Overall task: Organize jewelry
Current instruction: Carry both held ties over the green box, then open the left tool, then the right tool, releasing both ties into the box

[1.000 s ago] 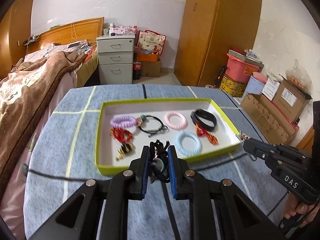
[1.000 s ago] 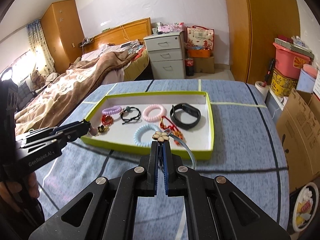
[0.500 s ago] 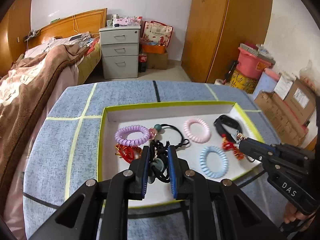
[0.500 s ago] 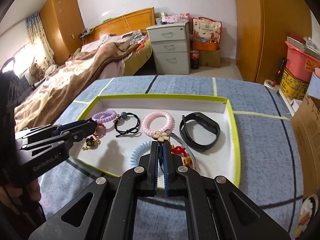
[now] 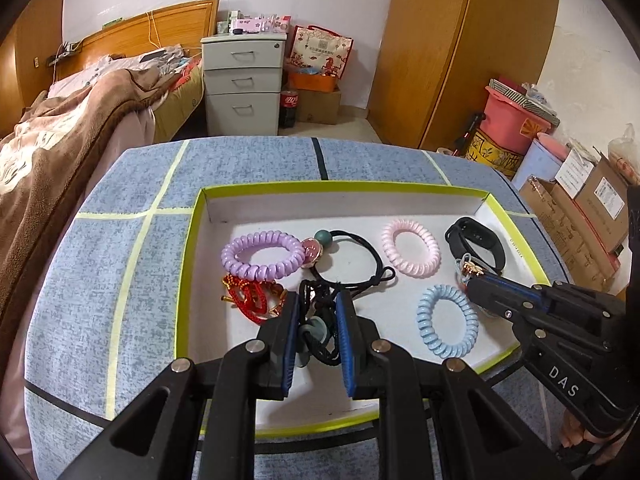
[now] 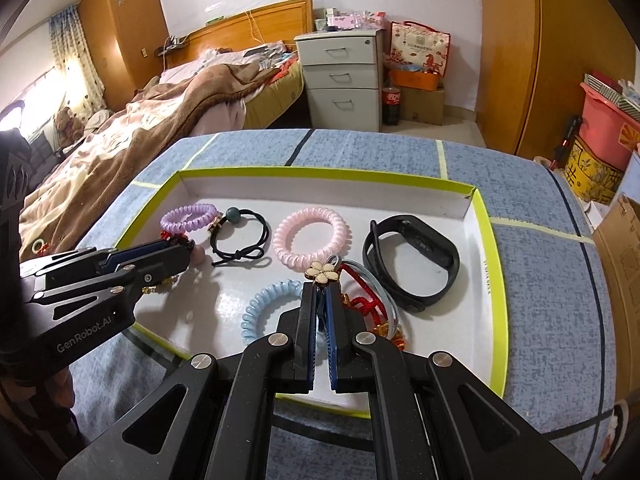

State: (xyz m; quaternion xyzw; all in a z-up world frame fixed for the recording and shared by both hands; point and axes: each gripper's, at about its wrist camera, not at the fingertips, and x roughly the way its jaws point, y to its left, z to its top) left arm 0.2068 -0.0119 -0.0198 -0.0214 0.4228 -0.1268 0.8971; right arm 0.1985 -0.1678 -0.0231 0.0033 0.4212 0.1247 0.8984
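A white tray with a lime rim (image 5: pixel 192 240) (image 6: pixel 486 216) lies on the blue table. In it lie a purple coil tie (image 5: pixel 262 255), a pink coil tie (image 5: pixel 410 248), a blue coil tie (image 5: pixel 447 320), a black hair tie with a green bead (image 5: pixel 356 256), a red cord bracelet (image 5: pixel 250 298) and a black wristband (image 6: pixel 412 268). My left gripper (image 5: pixel 318 308) is shut on a black cord bracelet (image 5: pixel 318 320) over the tray's front. My right gripper (image 6: pixel 321 292) is shut on a grey hair tie with a cream flower (image 6: pixel 322 272), above the tray.
The table's blue cloth (image 5: pixel 120 280) surrounds the tray. A bed with a brown blanket (image 6: pixel 152 128) stands at the left. A grey drawer unit (image 5: pixel 242 84), a wooden wardrobe (image 5: pixel 460 48) and cardboard boxes (image 5: pixel 580 208) stand behind and to the right.
Both grippers have moved forward from the tray's front edge to over the tray, each still holding its item.
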